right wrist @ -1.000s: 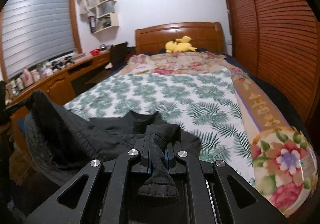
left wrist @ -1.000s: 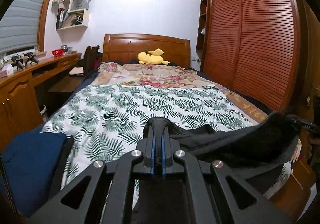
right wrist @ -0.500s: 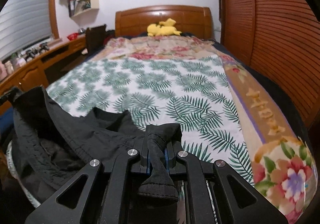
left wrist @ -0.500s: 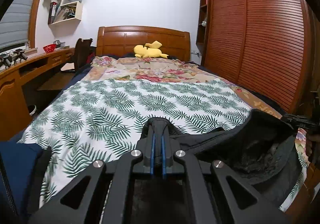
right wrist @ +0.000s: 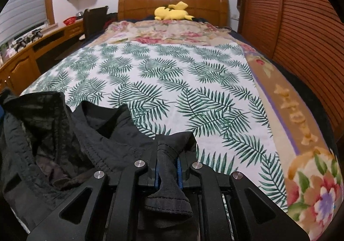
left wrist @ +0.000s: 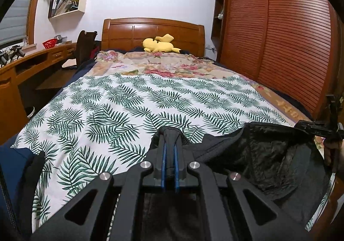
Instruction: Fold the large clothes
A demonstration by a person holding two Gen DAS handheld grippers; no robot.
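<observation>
A large black garment (left wrist: 266, 155) hangs stretched between my two grippers over the foot of the bed, its dark lining showing. My left gripper (left wrist: 169, 133) is shut on one edge of it, the cloth wrapped over the fingertips. In the right wrist view the black garment (right wrist: 64, 133) sags to the left, and my right gripper (right wrist: 169, 144) is shut on a folded cuff-like piece that sticks back between the fingers. The right gripper (left wrist: 318, 128) also shows at the far right of the left wrist view, holding the garment's other end.
The bed carries a white sheet with green fern print (left wrist: 133, 103) and a floral blanket (right wrist: 309, 176) along its right side. A yellow plush toy (left wrist: 160, 45) lies by the wooden headboard. A slatted wardrobe (left wrist: 279, 37) stands right, a wooden desk (left wrist: 25, 64) left.
Both grippers have moved forward and lower over the bed, carrying the black garment with them. The garment now hangs nearer the fern sheet and the right gripper tilts further down.
</observation>
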